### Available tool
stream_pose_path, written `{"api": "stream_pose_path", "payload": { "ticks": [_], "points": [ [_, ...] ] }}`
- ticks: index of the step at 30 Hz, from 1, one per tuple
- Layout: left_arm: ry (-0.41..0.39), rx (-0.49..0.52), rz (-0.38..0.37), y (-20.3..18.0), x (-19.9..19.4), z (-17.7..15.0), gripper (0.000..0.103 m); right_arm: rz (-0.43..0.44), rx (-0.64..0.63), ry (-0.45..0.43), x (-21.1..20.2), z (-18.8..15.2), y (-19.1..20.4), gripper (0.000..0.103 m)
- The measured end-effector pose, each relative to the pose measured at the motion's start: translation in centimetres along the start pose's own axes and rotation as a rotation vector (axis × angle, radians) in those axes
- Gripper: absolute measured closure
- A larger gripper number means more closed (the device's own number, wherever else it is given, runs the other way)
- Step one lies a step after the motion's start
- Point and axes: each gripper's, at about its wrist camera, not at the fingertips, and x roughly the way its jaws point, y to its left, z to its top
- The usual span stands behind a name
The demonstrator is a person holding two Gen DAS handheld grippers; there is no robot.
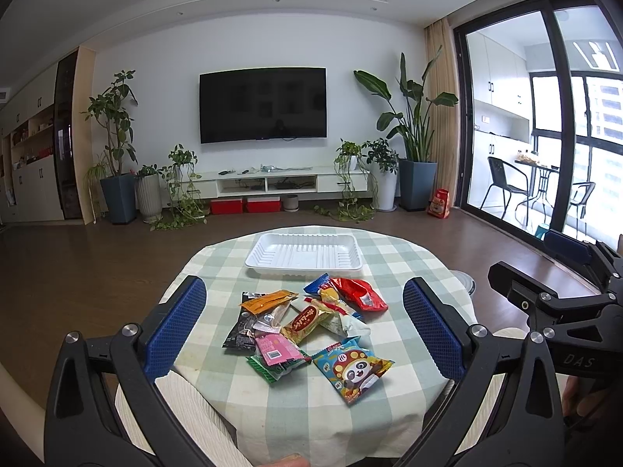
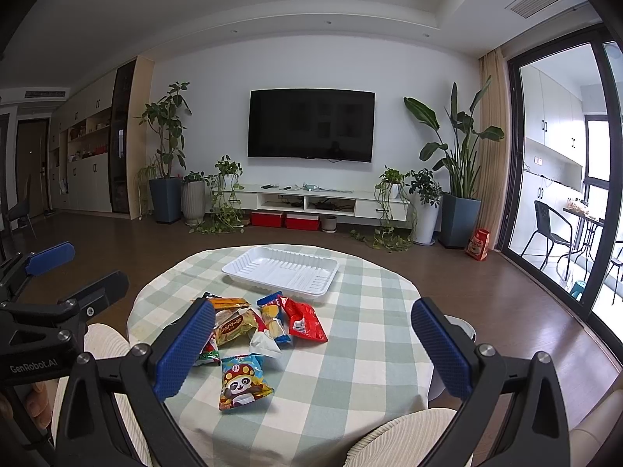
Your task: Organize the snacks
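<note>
White tray [image 1: 305,252] — crosswise (long axis left-right)

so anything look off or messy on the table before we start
Nothing spilled or damaged. The snack packets lie in a loose, overlapping heap on the checked tablecloth, none in the white tray behind them, which is bare. The panda packet sits apart, nearest the camera. Both grippers hang open above.

Both wrist views toward table [image 1: 218,385]
</note>
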Motion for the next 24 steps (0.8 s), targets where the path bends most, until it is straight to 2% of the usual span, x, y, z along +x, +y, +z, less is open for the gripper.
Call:
{"api": "stream_pose_path", "payload": {
  "ticks": [24],
  "points": [
    [-0.001,-0.002,0.001,-0.15,-0.11,-0.33,0.000,-0.003,-0.001,-0.006,-0.18,-0.10,0.03,0.000]
  ]
}}
